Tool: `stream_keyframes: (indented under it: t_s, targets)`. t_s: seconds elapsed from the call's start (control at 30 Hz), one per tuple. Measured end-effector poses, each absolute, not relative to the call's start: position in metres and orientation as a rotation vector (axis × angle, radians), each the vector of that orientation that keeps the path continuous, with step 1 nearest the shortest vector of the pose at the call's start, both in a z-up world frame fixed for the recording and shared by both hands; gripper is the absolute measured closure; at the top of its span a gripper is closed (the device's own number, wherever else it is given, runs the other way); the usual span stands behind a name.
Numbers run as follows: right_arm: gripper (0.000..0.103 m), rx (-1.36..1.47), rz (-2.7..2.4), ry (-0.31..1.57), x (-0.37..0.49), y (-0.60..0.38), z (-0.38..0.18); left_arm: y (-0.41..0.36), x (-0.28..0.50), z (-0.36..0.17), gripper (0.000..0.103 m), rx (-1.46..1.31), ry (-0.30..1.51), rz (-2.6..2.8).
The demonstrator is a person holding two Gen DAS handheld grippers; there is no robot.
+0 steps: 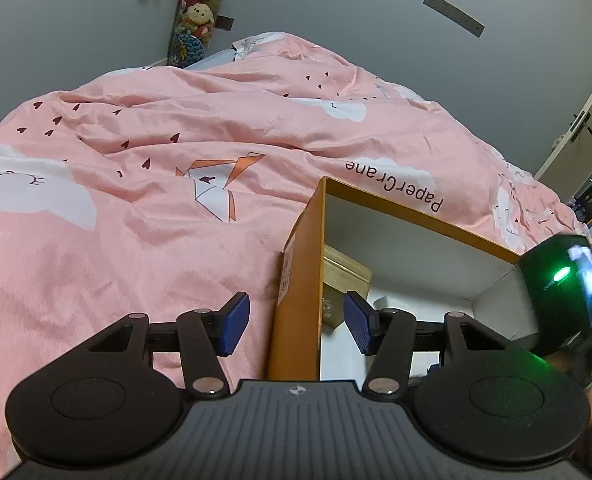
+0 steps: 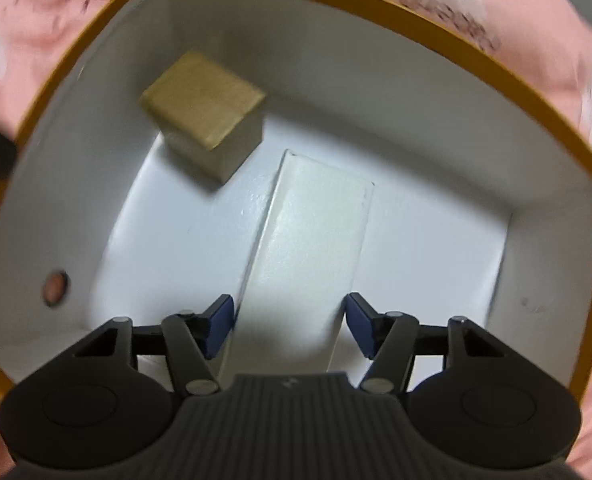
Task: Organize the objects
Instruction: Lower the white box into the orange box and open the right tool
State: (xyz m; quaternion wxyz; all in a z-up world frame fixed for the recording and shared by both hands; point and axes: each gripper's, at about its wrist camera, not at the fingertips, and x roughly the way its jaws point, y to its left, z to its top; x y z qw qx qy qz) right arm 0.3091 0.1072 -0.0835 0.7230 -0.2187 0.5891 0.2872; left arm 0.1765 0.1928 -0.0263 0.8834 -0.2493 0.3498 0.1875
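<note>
Pink bedding [image 1: 135, 240] is carrying the orange box [image 2: 456, 46]; inside, the white packet [image 2: 312, 232] is being straddled lengthwise by the spread right tool [image 2: 287, 326], pads not pressing.

— Your left claw [image 1: 296, 326]?
— Angled downward, blue pads parted wide, gripping nothing.
— And your right claw [image 2: 287, 326]?
— Pointing almost straight down; whether its pads [image 2: 219, 326] press anything, you cannot tell.
</note>
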Motion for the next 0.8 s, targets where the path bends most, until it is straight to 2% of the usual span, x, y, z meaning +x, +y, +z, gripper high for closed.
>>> stream_keyframes:
  t_s: [0.03,0.07,0.13,0.2,0.3,0.37,0.4,0.43,0.47,0.57,0.63,0.8]
  targets:
    - [0.057,-0.415,0.653,1.315,0.315,0.099,-0.077,0.193,0.177,-0.027,0.04,-0.519,0.729,0.391]
    - [0.063,-0.372,0.677,1.319,0.317,0.094,-0.071,0.192,0.177,-0.027,0.04,-0.52,0.729,0.392]
    - [0.102,-0.245,0.757,1.383,0.325,0.087,-0.066,0.191,0.178,-0.028,0.04,-0.523,0.732,0.392]
    - [0.103,-0.145,0.752,1.475,0.329,0.08,-0.079,0.189,0.177,-0.027,0.04,-0.519,0.735,0.387]
    - [0.103,-0.265,0.711,1.404,0.32,0.085,-0.084,0.188,0.174,-0.026,0.04,-0.514,0.73,0.388]
    - [0.092,-0.314,0.692,1.366,0.317,0.084,-0.083,0.19,0.174,-0.028,0.04,-0.52,0.732,0.4]
    - [0.076,-0.336,0.69,1.341,0.315,0.082,-0.084,0.192,0.176,-0.029,0.04,-0.524,0.736,0.403]
    - [0.048,-0.37,0.68,1.31,0.314,0.088,-0.083,0.192,0.177,-0.03,0.04,-0.527,0.739,0.403]
    - [0.041,-0.411,0.673,1.27,0.312,0.094,-0.082,0.193,0.178,-0.031,0.04,-0.529,0.742,0.403]
    - [0.042,-0.536,0.652,1.197,0.3,0.109,-0.081,0.192,0.177,-0.033,0.04,-0.53,0.744,0.397]
    - [0.042,-0.554,0.663,1.226,0.298,0.118,-0.088,0.193,0.176,-0.032,0.04,-0.534,0.74,0.401]
    - [0.036,-0.681,0.611,1.187,0.283,0.149,-0.104,0.197,0.173,-0.032,0.04,-0.554,0.728,0.406]
